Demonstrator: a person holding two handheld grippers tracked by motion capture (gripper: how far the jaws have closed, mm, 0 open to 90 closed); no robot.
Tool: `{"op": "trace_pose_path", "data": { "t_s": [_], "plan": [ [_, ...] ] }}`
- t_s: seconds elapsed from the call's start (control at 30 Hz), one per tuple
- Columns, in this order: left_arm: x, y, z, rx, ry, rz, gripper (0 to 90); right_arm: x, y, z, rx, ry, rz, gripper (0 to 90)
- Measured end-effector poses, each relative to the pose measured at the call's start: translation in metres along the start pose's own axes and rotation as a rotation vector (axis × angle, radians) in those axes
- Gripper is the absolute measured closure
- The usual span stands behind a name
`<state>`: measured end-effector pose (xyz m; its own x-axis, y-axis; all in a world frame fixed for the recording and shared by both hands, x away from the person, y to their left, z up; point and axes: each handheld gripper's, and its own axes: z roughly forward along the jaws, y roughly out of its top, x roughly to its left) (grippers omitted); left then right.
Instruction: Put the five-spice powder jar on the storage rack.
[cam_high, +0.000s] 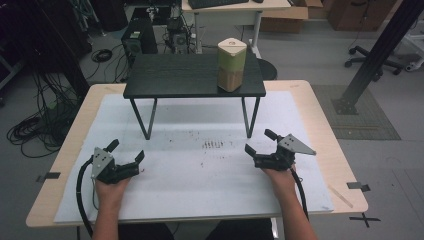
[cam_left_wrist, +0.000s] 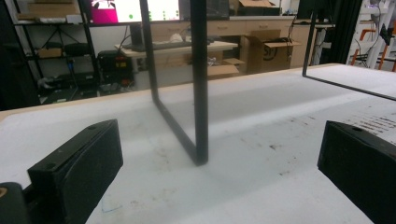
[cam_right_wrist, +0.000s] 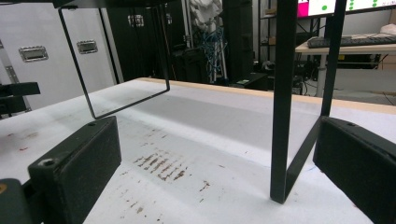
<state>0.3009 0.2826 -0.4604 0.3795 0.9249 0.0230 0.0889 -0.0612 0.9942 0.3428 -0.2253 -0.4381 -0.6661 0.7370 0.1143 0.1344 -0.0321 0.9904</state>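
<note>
Resting low on the white mat (cam_high: 200, 175) of the surface, both tongs sit spread and hold nothing: left tongs (cam_high: 126, 151) near the mat's left edge, right tongs (cam_high: 259, 141) toward its right, well apart from each other. Black stand (cam_high: 190, 75) sits at the far side between them, legs on the mat. Canister (cam_high: 231, 64) stands upright on the stand's right end, tan fill in its lower part, well apart from both tongs. Brown specks (cam_high: 214, 145) on mat near right tongs
</note>
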Motion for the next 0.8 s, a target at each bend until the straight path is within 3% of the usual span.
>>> {"op": "trace_pose_path", "data": {
  "t_s": [0.6,0.8],
  "plan": [
    [0.000,0.000,0.000,-0.004,-0.010,-0.006,0.4,-0.001,-0.016,0.001,-0.013,0.012,0.010,0.7],
    [0.000,0.000,0.000,-0.006,-0.011,-0.007,0.4,0.000,-0.018,0.002,-0.002,0.003,-0.018,0.7]
  ]
}}
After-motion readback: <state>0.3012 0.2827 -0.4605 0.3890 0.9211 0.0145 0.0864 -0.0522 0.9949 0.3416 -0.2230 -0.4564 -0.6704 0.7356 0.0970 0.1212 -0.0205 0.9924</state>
